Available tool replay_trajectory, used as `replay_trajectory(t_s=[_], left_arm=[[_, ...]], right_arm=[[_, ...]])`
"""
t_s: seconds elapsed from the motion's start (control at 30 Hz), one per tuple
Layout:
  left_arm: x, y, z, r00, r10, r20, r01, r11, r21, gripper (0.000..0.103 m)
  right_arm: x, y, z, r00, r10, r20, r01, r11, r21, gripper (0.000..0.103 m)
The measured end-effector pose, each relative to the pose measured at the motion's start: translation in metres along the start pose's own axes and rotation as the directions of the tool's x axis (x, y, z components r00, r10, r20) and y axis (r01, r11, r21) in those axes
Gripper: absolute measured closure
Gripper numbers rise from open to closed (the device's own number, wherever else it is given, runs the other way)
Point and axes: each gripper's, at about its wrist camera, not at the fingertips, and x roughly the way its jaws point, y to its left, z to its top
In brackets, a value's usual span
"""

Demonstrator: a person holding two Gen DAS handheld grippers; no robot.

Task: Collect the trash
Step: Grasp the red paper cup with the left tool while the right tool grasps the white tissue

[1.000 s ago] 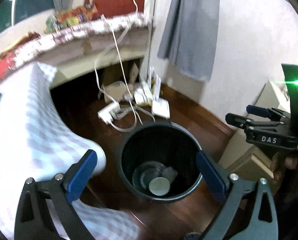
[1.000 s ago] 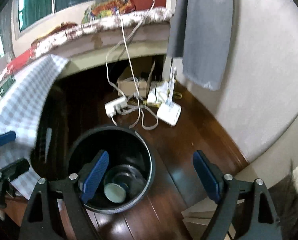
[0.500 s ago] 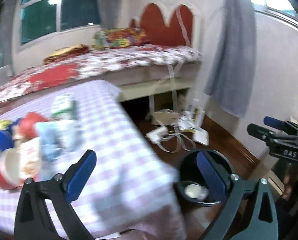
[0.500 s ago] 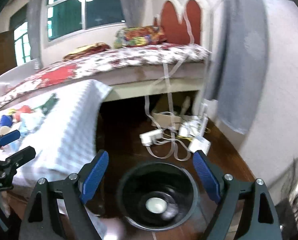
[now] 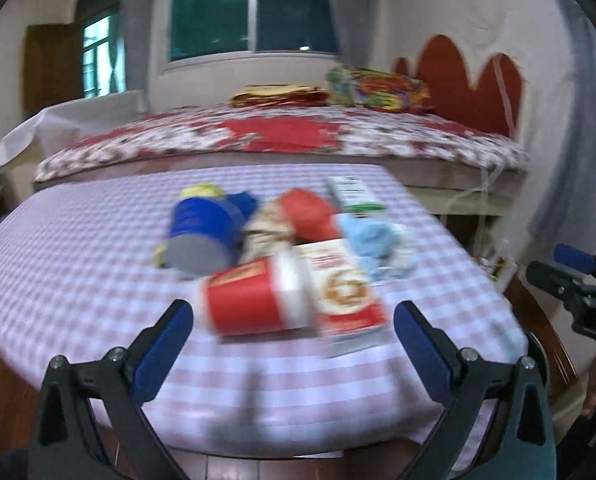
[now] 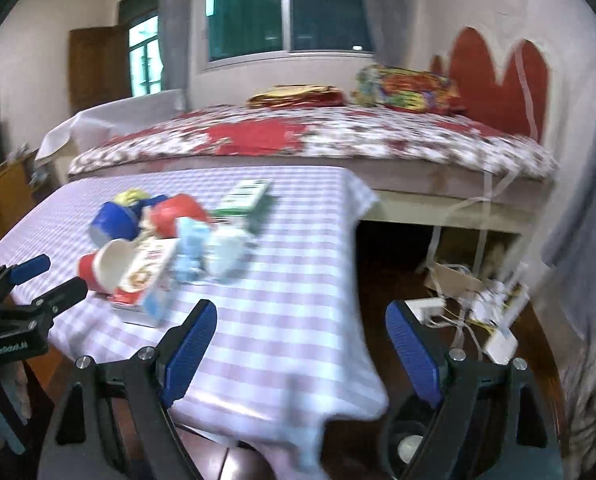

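Checked cloth tablecloth [image 5: 97,280], glossy paper cup [image 5: 249,304], polished wood floor [image 6: 386,280].

A: The left gripper [image 5: 293,336] has a black frame of angled struts, each finger ending in a long blue pad [image 5: 159,354]. Round silver screws sit at the strut joints.

B: The right gripper [image 6: 302,340] is built the same: black arms, blue pads [image 6: 412,354], silver screws near the knuckles.

A: Seen from the left wrist camera, the right gripper's side carries white letters on its black body, only "DAS" readable at the frame edge.

B: From the right wrist camera, the left gripper's block also bears small white lettering, too blurred to read. A teal part hangs below it.
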Motion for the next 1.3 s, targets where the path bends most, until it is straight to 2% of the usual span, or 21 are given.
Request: replay_trajectory(t_s=[0.2,0.33,0.47,0.63,0.8,0.87,0.93,0.97,1.0,1.03,1.17,1.3], left_arm=[[0.013,0.023,-0.001,0.999,0.033,-0.022,-0.034,0.999,-0.039,0.002],[0.023,0.029,-0.002,0.999,0.014,-0.039,-0.016,0.998,-0.053,0.002],[0.037,0.027,-0.001,0.999,-0.005,-0.054,0.001,0.998,-0.069,0.002],[0.051,0.027,-0.001,0.997,-0.020,-0.071,0.014,0.997,-0.082,0.002],[0.062,0.029,0.001,0.996,-0.038,-0.083,0.029,0.994,-0.104,0.002],[0.063,0.032,0.002,0.996,-0.043,-0.077,0.034,0.993,-0.114,0.003],[0.063,0.034,0.003,0.996,-0.055,-0.068,0.046,0.991,-0.125,0.008],[0.062,0.036,0.003,0.996,-0.068,-0.062,0.060,0.989,-0.133,0.011],[0.062,0.037,0.003,0.995,-0.081,-0.058,0.072,0.988,-0.140,0.019],[0.062,0.038,0.003,0.995,-0.087,-0.057,0.077,0.986,-0.145,0.019],[0.061,0.039,0.006,0.995,-0.088,-0.055,0.079,0.986,-0.145,0.019],[0.051,0.040,0.008,0.997,-0.078,-0.018,0.075,0.989,-0.130,0.019]], right_arm=[[0.028,0.038,0.003,0.999,0.029,-0.034,-0.031,0.998,-0.060,0.015],[0.048,0.034,0.005,0.998,0.007,-0.059,-0.009,0.999,-0.040,0.015],[0.071,0.027,0.013,0.996,0.031,-0.089,-0.031,0.999,0.008,0.015],[0.101,0.036,0.022,0.993,0.058,-0.105,-0.059,0.998,-0.006,0.015],[0.124,0.042,0.026,0.987,0.081,-0.140,-0.085,0.996,-0.024,0.040],[0.131,0.041,0.028,0.985,0.086,-0.148,-0.090,0.996,-0.020,0.045],[0.137,0.041,0.029,0.983,0.094,-0.159,-0.098,0.995,-0.014,0.053],[0.138,0.042,0.029,0.981,0.104,-0.166,-0.107,0.994,-0.011,0.063],[0.138,0.042,0.030,0.980,0.112,-0.165,-0.116,0.993,-0.011,0.078],[0.138,0.042,0.030,0.980,0.110,-0.165,-0.114,0.993,-0.016,0.082],[0.133,0.041,0.027,0.982,0.113,-0.151,-0.118,0.993,-0.022,0.088],[0.122,0.037,0.026,0.987,0.105,-0.123,-0.108,0.994,-0.018,0.090]])
